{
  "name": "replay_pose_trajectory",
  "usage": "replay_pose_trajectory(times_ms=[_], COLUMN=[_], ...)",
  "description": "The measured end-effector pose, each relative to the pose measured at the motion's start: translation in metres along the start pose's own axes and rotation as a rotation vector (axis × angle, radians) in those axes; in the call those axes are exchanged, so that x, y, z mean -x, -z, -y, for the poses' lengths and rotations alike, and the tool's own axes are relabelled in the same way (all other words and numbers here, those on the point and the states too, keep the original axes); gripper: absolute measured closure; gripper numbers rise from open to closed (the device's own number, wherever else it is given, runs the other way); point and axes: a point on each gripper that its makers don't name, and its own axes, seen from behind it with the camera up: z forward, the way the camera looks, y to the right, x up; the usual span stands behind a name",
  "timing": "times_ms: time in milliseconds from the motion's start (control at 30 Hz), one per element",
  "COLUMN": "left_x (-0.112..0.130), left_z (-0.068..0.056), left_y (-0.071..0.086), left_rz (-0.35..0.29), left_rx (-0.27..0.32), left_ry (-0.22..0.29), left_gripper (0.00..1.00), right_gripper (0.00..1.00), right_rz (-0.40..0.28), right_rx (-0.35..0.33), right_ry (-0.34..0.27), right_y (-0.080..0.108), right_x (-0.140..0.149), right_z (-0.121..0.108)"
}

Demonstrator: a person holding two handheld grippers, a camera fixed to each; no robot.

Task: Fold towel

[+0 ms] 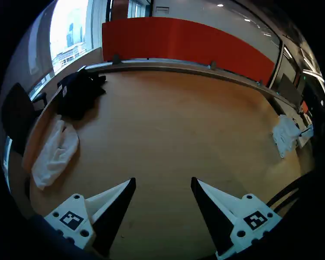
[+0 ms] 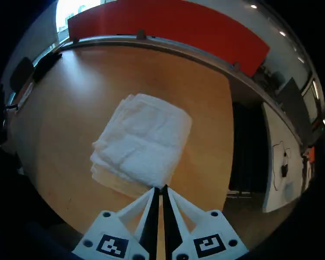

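Towel: white terry, already folded into a thick, roughly square stack. It lies flat on the wooden table, turned diagonal in my right gripper view. Stacked layer edges show along its left and near sides; the right side is one smooth rounded fold. Its near corner sits right at the tips of my right gripper; can't tell if they touch. It's nearer the table's right edge than its left. In my left gripper view, towel looks small, far right, by the table edge.
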Motion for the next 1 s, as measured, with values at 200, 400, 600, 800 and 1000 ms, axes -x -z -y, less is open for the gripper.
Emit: replay_pose_trajectory(times_ms=[200,400,600,800,1000], left_x=[0.003,0.004,0.005,0.007,0.008], left_z=[0.001,0.002,0.003,0.005,0.005], left_y=[0.001,0.002,0.002,0.002,0.001], left_rz=[0.007,0.010,0.011,0.015,0.016], left_rx=[-0.006,-0.010,-0.013,-0.015,-0.015], left_ry=[-0.002,-0.007,-0.006,-0.003,-0.004], left_gripper=[0.06,0.06,0.06,0.06,0.06], right_gripper=[0.95,0.95,0.95,0.95,0.94], right_rz=[0.030,0.057,0.075,0.081,0.076], right_rx=[0.000,0.013,0.028,0.038,0.051], right_ry=[-0.008,-0.007,0.005,0.013,0.008], right_y=[-0.008,-0.013,-0.017,-0.020,-0.021], right_x=[0.010,0.016,0.017,0.017,0.016], right_z=[-0.001,-0.006,-0.009,-0.008,-0.008])
